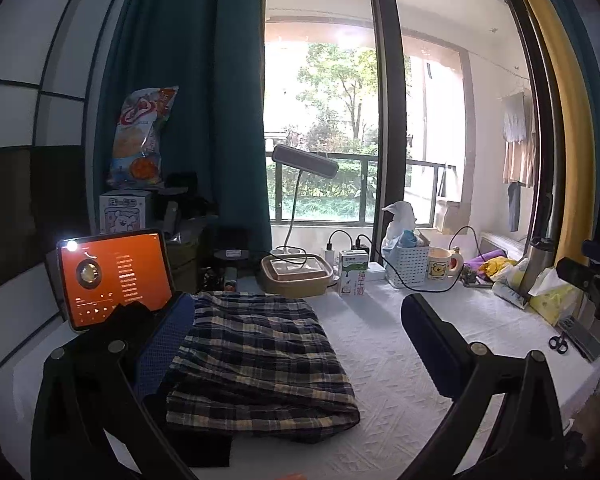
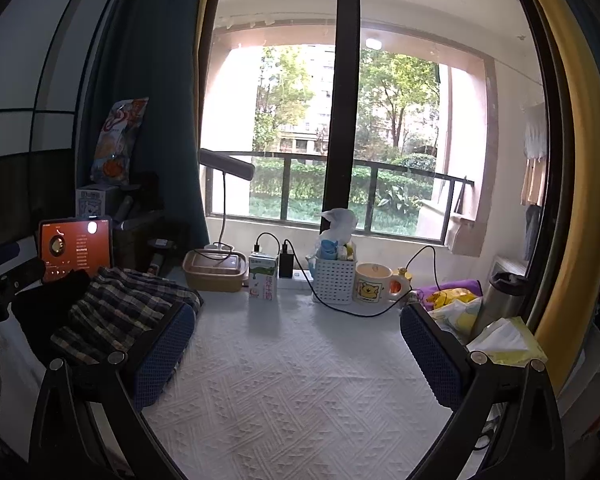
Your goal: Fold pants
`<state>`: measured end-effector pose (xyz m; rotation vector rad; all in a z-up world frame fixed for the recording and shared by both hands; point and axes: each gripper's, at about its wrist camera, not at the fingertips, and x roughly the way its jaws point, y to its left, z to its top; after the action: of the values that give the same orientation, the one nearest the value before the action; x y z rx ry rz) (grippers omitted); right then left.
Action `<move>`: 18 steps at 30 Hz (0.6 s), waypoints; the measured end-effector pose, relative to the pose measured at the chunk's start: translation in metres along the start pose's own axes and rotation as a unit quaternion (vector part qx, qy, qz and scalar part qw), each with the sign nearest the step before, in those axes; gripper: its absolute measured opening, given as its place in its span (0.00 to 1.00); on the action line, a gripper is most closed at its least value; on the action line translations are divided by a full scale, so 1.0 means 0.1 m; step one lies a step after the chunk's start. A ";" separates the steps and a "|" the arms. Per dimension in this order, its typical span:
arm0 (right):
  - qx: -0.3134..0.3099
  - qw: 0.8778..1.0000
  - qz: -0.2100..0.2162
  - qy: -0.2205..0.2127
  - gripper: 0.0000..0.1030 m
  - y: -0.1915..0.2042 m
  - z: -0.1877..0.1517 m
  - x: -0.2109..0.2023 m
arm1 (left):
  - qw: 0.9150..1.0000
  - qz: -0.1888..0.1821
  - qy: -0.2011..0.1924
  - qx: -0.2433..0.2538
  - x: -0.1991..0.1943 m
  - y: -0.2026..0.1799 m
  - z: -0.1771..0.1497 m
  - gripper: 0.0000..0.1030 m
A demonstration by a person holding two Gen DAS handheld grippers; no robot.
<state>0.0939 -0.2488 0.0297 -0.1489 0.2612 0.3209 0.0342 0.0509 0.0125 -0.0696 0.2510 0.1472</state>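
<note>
Plaid pants (image 1: 256, 360) between wide left tongs (image 1: 296, 344), scissors (image 1: 559, 343) left-view only, right tongs (image 2: 296, 356) wide

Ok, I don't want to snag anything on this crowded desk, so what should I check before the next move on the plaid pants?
1. Left gripper open: ok, fingers spread wide.
2. Right gripper open and holding nothing: ok.
3. Plaid pants folded into a compact bundle: ok, though layers look uneven.
4. Tablet clear of the pants: not ok, it stands right beside them.
5. Black cable off the work area: not ok, it trails onto the white cloth.
6. Black garment free of the pants: cannot tell.
</note>
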 end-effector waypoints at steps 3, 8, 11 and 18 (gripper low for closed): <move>0.000 1.000 0.001 0.000 1.00 0.00 0.00 0.01 | 1.000 0.005 0.001 0.003 0.01 -0.01 -0.01 0.99; 0.001 1.000 0.000 0.000 1.00 0.00 0.00 0.01 | 1.000 0.000 0.002 0.003 0.00 -0.04 -0.01 0.99; 0.002 1.000 -0.002 0.000 1.00 0.00 -0.01 0.01 | 1.000 -0.002 0.002 0.002 -0.01 -0.05 -0.01 0.99; 0.003 1.000 -0.003 0.000 1.00 0.01 -0.01 0.01 | 1.000 -0.002 0.003 0.002 -0.01 -0.07 -0.02 0.99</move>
<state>0.0942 -0.2478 0.0282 -0.1445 0.2614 0.3149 0.0336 0.0440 0.0114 -0.0663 0.2574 0.1425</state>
